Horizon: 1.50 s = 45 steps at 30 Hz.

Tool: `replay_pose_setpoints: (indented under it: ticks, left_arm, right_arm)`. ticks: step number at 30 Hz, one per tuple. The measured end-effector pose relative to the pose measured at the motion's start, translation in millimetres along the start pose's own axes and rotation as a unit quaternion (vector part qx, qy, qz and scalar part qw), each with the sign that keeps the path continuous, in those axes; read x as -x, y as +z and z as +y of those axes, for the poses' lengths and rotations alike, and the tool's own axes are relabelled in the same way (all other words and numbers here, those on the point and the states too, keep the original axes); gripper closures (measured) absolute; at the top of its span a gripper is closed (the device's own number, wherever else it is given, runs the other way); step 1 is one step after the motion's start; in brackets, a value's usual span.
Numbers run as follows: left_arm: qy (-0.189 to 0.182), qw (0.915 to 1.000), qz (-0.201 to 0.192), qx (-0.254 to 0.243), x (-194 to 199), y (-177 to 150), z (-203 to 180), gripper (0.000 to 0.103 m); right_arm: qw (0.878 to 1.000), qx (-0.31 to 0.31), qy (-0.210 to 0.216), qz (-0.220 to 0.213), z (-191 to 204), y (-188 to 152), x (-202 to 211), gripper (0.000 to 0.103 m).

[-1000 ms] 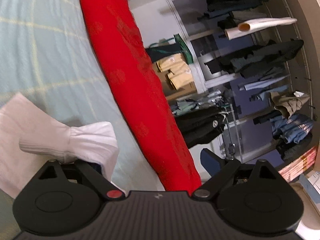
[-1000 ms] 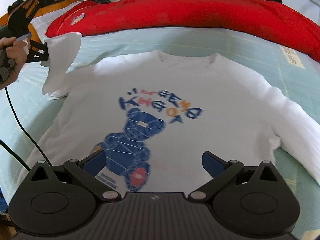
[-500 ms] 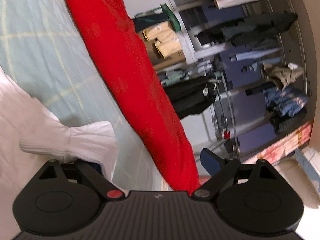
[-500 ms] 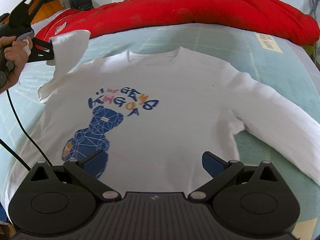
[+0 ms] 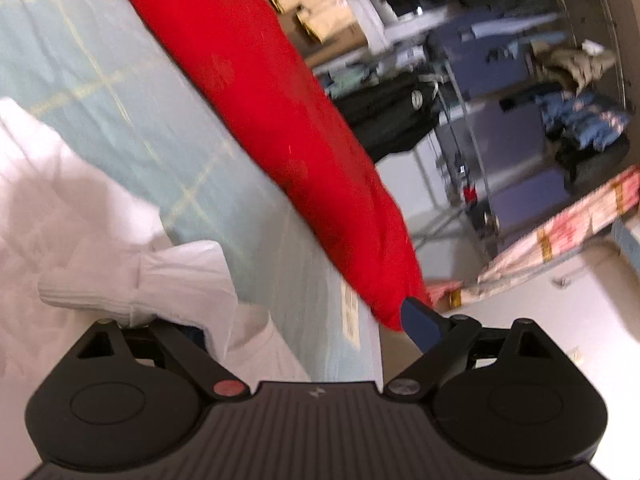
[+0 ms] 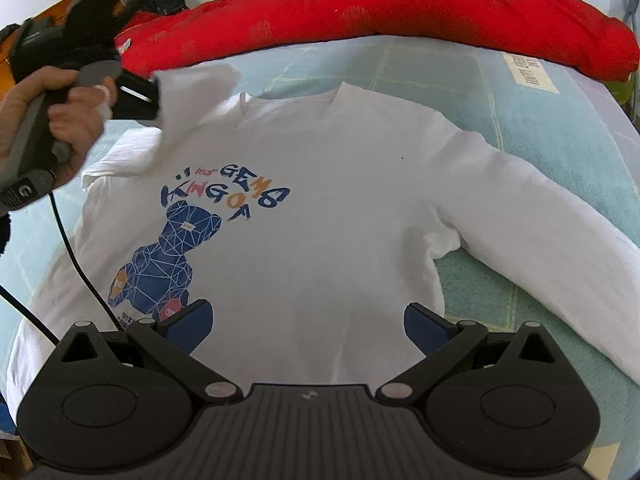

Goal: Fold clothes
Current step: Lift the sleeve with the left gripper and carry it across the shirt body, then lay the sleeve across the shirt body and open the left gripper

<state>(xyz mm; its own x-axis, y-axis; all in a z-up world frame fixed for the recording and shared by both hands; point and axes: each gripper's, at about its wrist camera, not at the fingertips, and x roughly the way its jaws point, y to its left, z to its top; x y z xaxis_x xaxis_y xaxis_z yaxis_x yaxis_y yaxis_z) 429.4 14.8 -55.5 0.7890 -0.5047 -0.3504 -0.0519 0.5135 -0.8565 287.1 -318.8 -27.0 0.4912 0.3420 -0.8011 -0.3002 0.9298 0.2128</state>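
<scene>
Below right tongs [image 6: 306,322]: sweatshirt [image 6: 320,208] flat; left tongs [image 5: 304,320] lift cuff [image 5: 132,288].

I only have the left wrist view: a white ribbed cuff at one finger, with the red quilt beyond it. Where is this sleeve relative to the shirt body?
Observer: The sleeve is held up over the white sweatshirt at its shoulder, beside the collar.
Operator: And the far side?
Observer: The other sleeve lies stretched out, unfolded, on the pale green bed cover.
Operator: And my other tool?
Observer: The right gripper hovers over the sweatshirt's lower front with its jaws open, holding nothing.
</scene>
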Motion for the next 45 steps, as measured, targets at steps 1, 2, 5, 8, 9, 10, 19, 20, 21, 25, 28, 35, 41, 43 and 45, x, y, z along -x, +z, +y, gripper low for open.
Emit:
replay_pose_setpoints:
  ticks: [1, 2, 5, 8, 9, 10, 19, 20, 21, 25, 28, 35, 41, 43, 45]
  left_arm:
    - [0.000, 1.0000, 0.008, -0.004, -5, -3, -1, 0.012]
    - [-0.002, 0.9998, 0.016, -0.008, -9, -6, -2, 0.012]
    - [-0.005, 0.9991, 0.037, -0.022, -20, -14, -8, 0.012]
    - [0.002, 0.9973, 0.056, -0.047, -31, -21, -15, 0.012]
    - [0.004, 0.9965, 0.064, -0.054, -35, -23, -18, 0.012]
    - [0.006, 0.9956, 0.071, -0.061, -39, -25, -20, 0.012]
    - [0.029, 0.9812, 0.121, -0.148, -58, -50, -40, 0.012]
    - [0.031, 0.9791, 0.123, -0.159, -59, -53, -43, 0.012]
    - [0.031, 0.9771, 0.126, -0.169, -59, -55, -46, 0.012]
    - [0.028, 0.9697, 0.139, -0.199, -64, -64, -55, 0.012]
    - [0.030, 0.9637, 0.149, -0.219, -70, -72, -61, 0.012]
    - [0.028, 0.9526, 0.170, -0.251, -77, -82, -68, 0.012]
    - [0.055, 0.9353, 0.191, -0.293, -87, -92, -72, 0.012]
    - [0.070, 0.9255, 0.204, -0.312, -92, -99, -73, 0.012]
    - [0.077, 0.9162, 0.207, -0.334, -93, -106, -75, 0.012]
  right_arm:
    - [1.000, 0.002, 0.000, 0.000, 0, 0, 0, 0.000]
    - [1.000, 0.003, 0.000, 0.000, -1, 0, 0, 0.000]
    - [1.000, 0.005, -0.003, 0.004, -2, 0, 0, 0.000]
    - [1.000, 0.004, -0.004, 0.006, -3, -2, 0, 0.000]
    - [1.000, 0.003, -0.004, 0.007, -3, -3, -1, 0.000]
    - [1.000, 0.003, -0.004, 0.008, -3, -3, -1, 0.000]
    - [1.000, -0.004, -0.002, 0.011, -5, -6, -2, 0.000]
    - [1.000, -0.005, -0.003, 0.011, -6, -6, -2, 0.000]
    - [1.000, -0.006, -0.003, 0.012, -7, -6, -2, 0.000]
    - [1.000, -0.009, -0.004, 0.013, -8, -7, -2, 0.000]
    - [1.000, -0.010, -0.005, 0.012, -9, -7, -2, 0.000]
    - [1.000, -0.013, -0.006, 0.013, -10, -10, -4, 0.000]
    - [1.000, -0.016, -0.008, 0.016, -12, -13, -5, 0.000]
    - [1.000, -0.016, -0.008, 0.017, -13, -13, -4, 0.000]
    - [1.000, -0.016, -0.009, 0.017, -13, -13, -4, 0.000]
